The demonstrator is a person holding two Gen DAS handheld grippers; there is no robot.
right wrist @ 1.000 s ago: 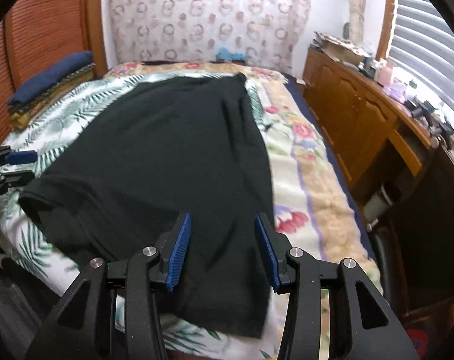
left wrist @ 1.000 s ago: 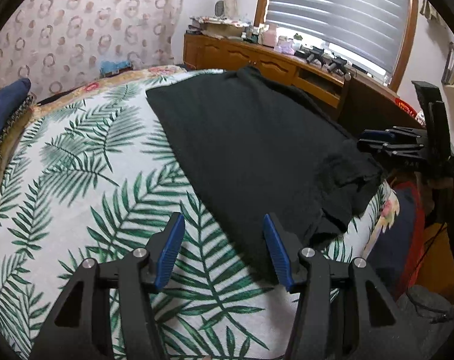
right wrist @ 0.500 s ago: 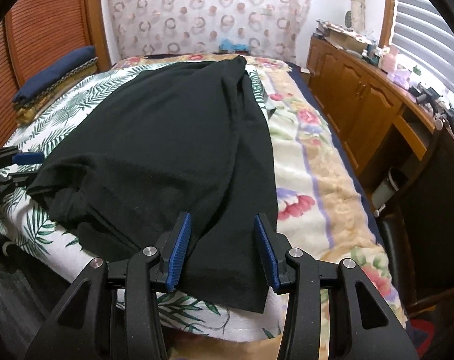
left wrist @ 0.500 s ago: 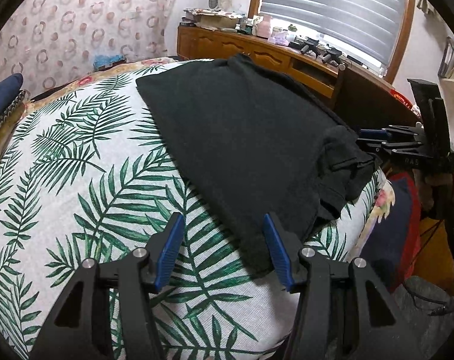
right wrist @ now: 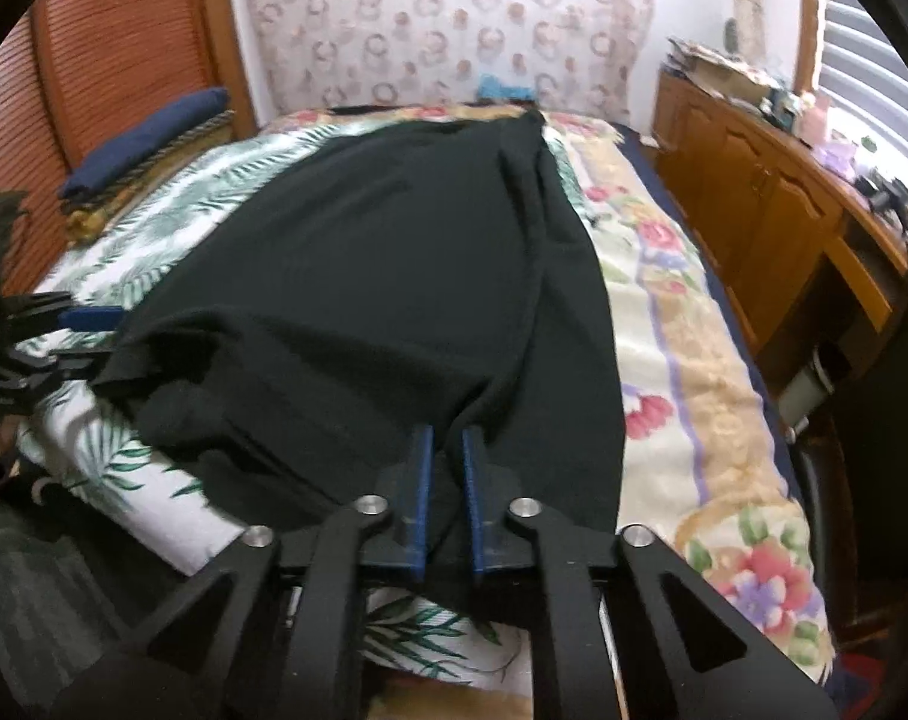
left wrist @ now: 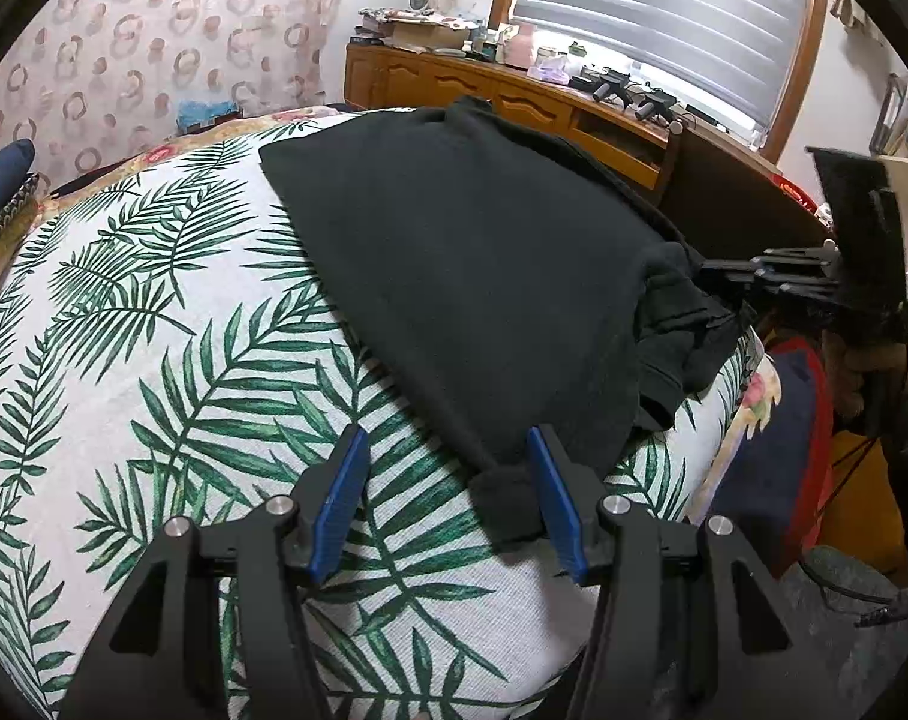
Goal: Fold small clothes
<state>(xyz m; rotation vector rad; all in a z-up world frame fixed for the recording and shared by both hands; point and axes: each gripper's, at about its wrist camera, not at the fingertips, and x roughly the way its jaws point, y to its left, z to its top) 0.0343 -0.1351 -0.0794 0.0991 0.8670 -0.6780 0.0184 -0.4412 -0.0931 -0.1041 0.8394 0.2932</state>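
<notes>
A black garment (left wrist: pixel 484 276) lies spread along the bed, its near end bunched in loose folds; it also shows in the right wrist view (right wrist: pixel 394 276). My left gripper (left wrist: pixel 448 495) is open, low over the bed, with the garment's near corner between its blue pads (left wrist: pixel 553 498). My right gripper (right wrist: pixel 447 492) is shut on the garment's near edge, cloth pinched between its pads. The right gripper also shows at the right of the left wrist view (left wrist: pixel 712 276), touching the bunched fabric. The left gripper shows at the left edge of the right wrist view (right wrist: pixel 76 330).
The bed has a white cover with green palm leaves (left wrist: pixel 154 330) and a floral blanket (right wrist: pixel 682 324) on its right side. A wooden dresser (right wrist: pixel 772 192) with clutter runs under the window. A navy pillow (right wrist: pixel 148 138) lies by the headboard.
My right gripper has closed on the garment's near edge. My left gripper has moved forward, so the garment's corner now lies between its open pads.
</notes>
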